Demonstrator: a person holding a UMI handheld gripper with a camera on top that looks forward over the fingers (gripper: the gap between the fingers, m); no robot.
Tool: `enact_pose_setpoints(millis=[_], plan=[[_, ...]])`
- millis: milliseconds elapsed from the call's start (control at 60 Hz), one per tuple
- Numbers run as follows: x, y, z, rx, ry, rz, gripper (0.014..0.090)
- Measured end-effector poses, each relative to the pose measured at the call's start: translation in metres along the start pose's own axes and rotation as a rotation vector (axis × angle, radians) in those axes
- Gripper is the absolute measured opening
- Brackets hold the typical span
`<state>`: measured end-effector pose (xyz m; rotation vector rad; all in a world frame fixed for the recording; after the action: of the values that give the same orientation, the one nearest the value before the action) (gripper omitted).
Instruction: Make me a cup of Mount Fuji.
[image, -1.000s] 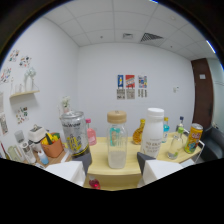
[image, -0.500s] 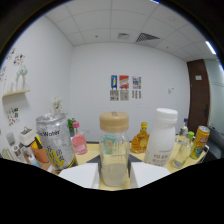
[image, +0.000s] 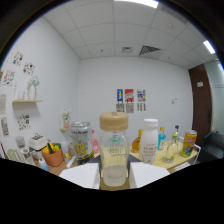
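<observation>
Your gripper has the clear jar with the tan lid standing between its white fingers; can't tell if they press it. Just beyond: a shaker tin one side, a white bottle the other. Posters on the far wall.

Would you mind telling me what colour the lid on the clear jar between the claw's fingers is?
Light tan, wood-like: the lid tops the clear jar, seen in the gripper view.

Three colourful paper posters hang on the white wall; a white wooden shelf carries small ornaments.
</observation>
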<state>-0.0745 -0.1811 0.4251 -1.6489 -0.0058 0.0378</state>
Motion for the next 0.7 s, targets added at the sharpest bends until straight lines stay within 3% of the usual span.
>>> enact_pose_setpoints(millis=[450,700], plan=[[-0.008,0.247,-0.028,-0.236,-0.035,0.061,0.0395],[-0.002,0.316,-0.019,-0.333,-0.034,0.432,0.0395]])
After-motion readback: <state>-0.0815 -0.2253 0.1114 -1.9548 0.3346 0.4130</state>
